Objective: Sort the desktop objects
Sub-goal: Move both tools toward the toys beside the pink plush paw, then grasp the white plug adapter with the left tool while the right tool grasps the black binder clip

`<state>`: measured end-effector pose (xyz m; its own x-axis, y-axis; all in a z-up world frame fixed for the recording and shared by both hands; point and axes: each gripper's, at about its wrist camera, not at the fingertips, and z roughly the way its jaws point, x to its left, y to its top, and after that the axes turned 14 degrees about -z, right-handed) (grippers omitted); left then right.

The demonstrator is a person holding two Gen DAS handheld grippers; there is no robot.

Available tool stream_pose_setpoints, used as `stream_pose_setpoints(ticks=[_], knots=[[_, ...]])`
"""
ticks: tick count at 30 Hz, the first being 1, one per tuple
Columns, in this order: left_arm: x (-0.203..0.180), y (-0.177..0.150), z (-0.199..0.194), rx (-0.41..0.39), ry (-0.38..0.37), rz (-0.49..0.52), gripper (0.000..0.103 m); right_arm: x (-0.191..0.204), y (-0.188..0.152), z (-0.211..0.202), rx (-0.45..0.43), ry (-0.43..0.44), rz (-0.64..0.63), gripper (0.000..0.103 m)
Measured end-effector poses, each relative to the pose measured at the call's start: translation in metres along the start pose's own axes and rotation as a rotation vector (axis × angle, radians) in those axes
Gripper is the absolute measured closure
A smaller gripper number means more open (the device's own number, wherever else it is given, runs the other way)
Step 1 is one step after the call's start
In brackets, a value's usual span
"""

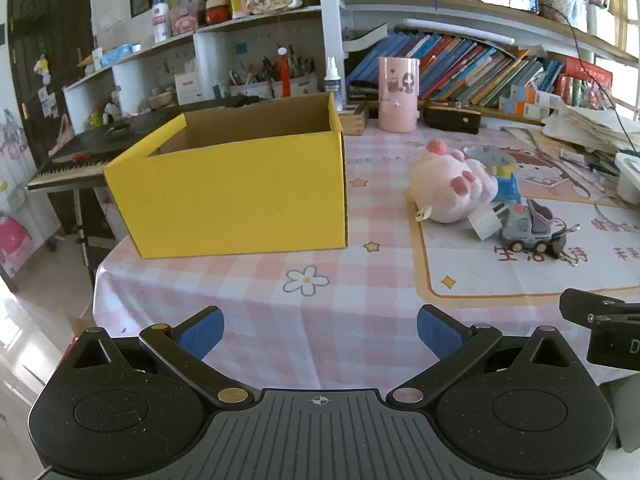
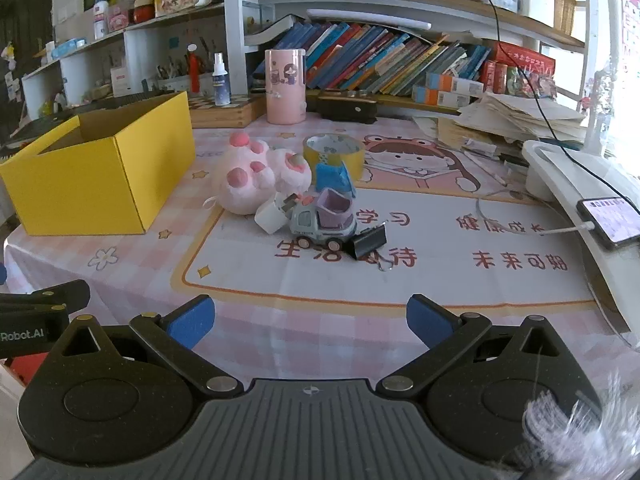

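An open yellow cardboard box (image 1: 240, 196) stands on the left of the table; it also shows in the right wrist view (image 2: 100, 176). A cluster lies to its right: a pink plush toy (image 2: 256, 176), a white charger plug (image 2: 272, 216), a grey toy truck (image 2: 324, 220), a black binder clip (image 2: 370, 242), a blue item (image 2: 334, 178) and a yellow tape roll (image 2: 334, 152). The plush (image 1: 452, 184) and truck (image 1: 528, 226) also show in the left wrist view. My left gripper (image 1: 320, 334) is open and empty above the near table edge. My right gripper (image 2: 310, 324) is open and empty, short of the cluster.
A pink cup (image 2: 285, 86) and a black case (image 2: 347, 110) stand behind the cluster. A phone (image 2: 610, 222) on a white stand and a paper pile (image 2: 516, 120) are at the right. Bookshelves line the back. A keyboard (image 1: 76, 152) sits beyond the table's left edge.
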<state>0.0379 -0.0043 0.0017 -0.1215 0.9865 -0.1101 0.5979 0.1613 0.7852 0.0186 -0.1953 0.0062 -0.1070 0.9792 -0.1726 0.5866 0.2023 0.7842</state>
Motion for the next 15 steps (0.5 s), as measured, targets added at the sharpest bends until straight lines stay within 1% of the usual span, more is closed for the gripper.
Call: stream_pose_setpoints(ticks=[5, 9, 15], knots=[[-0.008, 0.004, 0.008, 0.005, 0.008, -0.008, 0.000, -0.008, 0.006, 0.010, -0.001, 0.011, -0.005, 0.000], [-0.015, 0.008, 0.015, 0.010, 0.012, -0.016, 0.000, -0.016, 0.011, 0.020, 0.009, 0.004, -0.009, 0.000], [-0.030, 0.012, 0.026, 0.021, 0.027, -0.028, 0.000, -0.031, 0.016, 0.034, 0.022, 0.027, -0.013, 0.000]])
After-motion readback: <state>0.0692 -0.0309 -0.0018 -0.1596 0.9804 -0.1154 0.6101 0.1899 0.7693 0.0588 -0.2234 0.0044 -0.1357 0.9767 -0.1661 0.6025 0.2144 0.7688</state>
